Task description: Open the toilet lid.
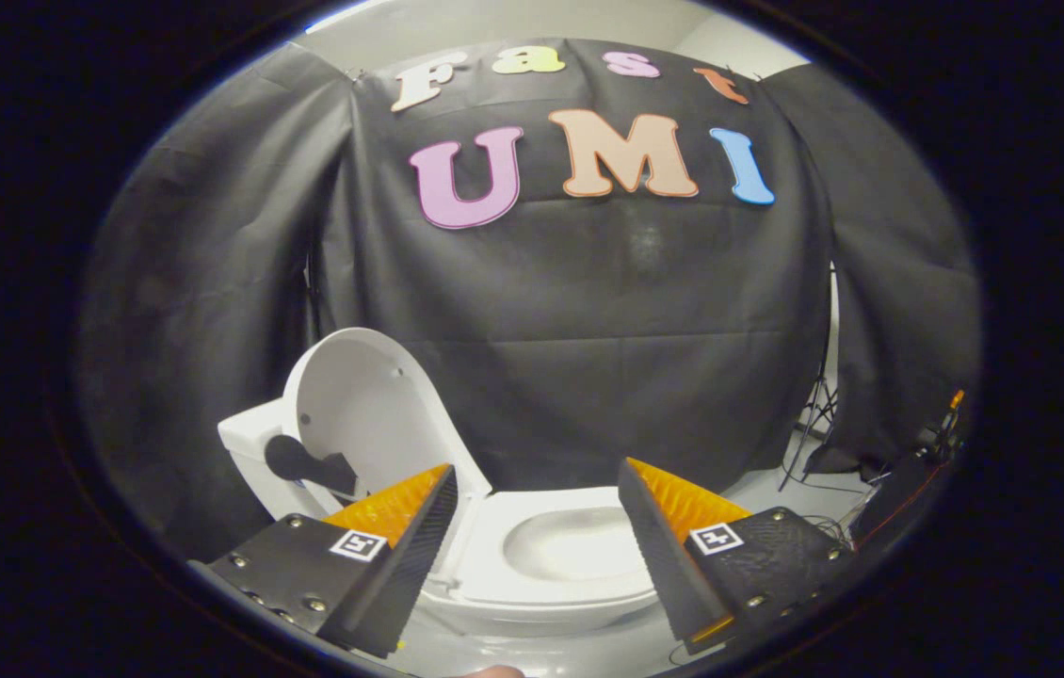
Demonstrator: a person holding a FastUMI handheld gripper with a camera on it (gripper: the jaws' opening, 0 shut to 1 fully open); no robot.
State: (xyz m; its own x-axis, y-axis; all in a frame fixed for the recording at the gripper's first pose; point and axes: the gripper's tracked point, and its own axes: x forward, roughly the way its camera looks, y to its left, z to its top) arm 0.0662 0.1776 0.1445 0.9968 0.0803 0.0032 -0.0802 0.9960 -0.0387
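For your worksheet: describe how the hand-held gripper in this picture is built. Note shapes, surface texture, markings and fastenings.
The gripper has two wedge-shaped fingers that narrow toward their tips. Their inner faces are ribbed with fine ridges. Each finger sits on a flat, textured plate fastened with small round metal screws. A square white tag with a black pattern is stuck on each finger's top. No cables or sleeve are visible on it.

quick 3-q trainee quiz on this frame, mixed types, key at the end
1. True or false: the toilet lid stands raised.
2. The gripper is: A) open, holding nothing B) shut on the lid C) shut on the seat.
3. What shows between the fingers, beyond them?

Key: 1 true; 2 A; 3 the toilet bowl, with the seat down around it.
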